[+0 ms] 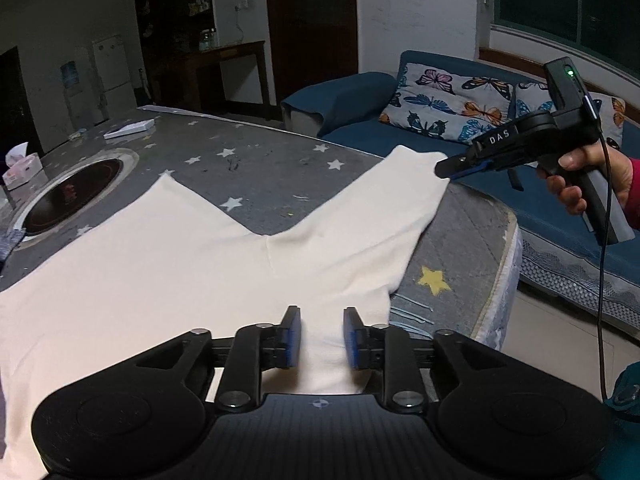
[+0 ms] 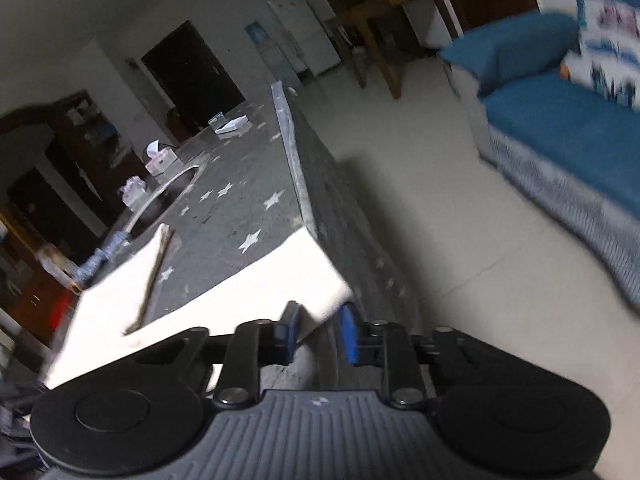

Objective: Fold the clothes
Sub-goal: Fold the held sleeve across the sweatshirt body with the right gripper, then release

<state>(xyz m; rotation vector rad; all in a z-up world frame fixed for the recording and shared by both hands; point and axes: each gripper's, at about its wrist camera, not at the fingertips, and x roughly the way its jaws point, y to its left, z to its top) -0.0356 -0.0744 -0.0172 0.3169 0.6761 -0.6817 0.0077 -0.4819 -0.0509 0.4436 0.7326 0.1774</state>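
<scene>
I am only beginning: the cream garment [image 1: 168,264] is lying spread on the starred table [image 1: 280,168] (unfolded). My left gripper [image 1: 322,338] is gaping over it; my right gripper [image 1: 450,168] is pinching its far corner.

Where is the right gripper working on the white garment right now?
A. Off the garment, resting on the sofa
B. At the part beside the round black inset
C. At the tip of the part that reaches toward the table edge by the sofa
C: in the left wrist view the right gripper meets the end of the white garment that stretches toward the table edge nearest the blue sofa.
</scene>
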